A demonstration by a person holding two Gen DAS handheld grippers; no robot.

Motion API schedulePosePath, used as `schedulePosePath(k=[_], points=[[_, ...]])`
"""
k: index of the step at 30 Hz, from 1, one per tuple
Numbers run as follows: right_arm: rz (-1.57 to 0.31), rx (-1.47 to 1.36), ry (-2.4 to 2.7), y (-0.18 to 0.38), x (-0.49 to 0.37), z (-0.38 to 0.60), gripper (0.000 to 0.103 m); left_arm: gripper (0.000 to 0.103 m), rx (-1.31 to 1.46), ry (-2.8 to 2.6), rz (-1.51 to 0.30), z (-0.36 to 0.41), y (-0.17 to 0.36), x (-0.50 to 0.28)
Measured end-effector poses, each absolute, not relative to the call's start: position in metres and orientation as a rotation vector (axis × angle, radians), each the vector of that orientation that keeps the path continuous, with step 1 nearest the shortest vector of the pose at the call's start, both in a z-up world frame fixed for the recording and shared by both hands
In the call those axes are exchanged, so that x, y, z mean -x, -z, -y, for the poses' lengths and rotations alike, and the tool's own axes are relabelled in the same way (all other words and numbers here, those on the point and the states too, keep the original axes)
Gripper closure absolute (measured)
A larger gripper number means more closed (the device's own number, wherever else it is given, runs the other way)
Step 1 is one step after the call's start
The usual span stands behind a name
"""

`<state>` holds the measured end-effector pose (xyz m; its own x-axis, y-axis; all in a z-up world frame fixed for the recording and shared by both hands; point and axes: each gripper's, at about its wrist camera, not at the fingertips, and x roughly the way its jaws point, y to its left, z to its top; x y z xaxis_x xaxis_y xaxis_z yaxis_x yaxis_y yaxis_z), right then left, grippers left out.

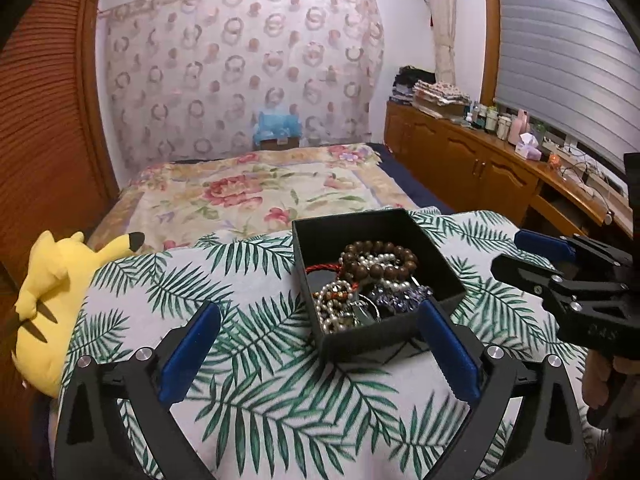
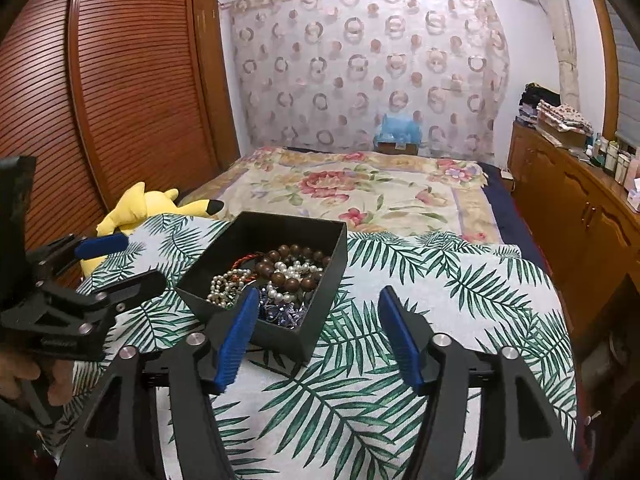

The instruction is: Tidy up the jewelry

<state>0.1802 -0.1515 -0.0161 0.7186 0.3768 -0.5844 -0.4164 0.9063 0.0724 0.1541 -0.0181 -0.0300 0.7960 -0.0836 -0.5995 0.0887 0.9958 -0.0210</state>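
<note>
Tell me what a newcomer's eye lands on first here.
A black box heaped with bead and pearl jewelry sits on a palm-leaf cloth, mid-scene. Both grippers, left gripper and right gripper, stand open near it. A yellow plush lies at the cloth's left edge.

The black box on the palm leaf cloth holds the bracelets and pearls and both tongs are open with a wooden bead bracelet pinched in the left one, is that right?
Not quite. The left tongs are open and empty, as the left wrist view shows. The wooden bead bracelet lies in the black box with the pearls, on the palm leaf cloth. The right tongs are open too.
</note>
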Motion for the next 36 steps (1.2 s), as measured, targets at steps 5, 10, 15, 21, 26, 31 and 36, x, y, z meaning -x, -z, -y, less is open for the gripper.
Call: schedulePosePath(k=[5, 10, 15, 21, 26, 31, 36], points=[[-0.586, 0.059, -0.410, 0.006, -0.163, 0.153, 0.022, 0.008, -0.044, 0.047, -0.602, 0.022, 0.022, -0.129], [-0.561, 0.044, -0.401, -0.003, -0.149, 0.157, 0.021, 0.008, -0.025, 0.047, -0.587, 0.024, 0.016, -0.114], [-0.499, 0.048, -0.368, -0.013, -0.127, 0.162, 0.002, 0.008, -0.009, 0.040, -0.581, 0.022, 0.012, -0.102], [-0.485, 0.025, -0.348, -0.014, -0.105, 0.167, 0.002, 0.008, 0.016, 0.026, -0.582, 0.015, 0.011, -0.085], [-0.470, 0.011, -0.323, -0.013, -0.093, 0.173, 0.002, 0.008, 0.033, 0.017, -0.579, 0.010, 0.010, -0.074], [-0.466, 0.005, -0.322, -0.012, -0.088, 0.175, 0.002, 0.008, 0.034, 0.012, -0.575, 0.008, 0.010, -0.070], [-0.464, 0.005, -0.321, -0.011, -0.088, 0.175, 0.002, 0.008, 0.036, 0.016, -0.572, 0.009, 0.009, -0.067]])
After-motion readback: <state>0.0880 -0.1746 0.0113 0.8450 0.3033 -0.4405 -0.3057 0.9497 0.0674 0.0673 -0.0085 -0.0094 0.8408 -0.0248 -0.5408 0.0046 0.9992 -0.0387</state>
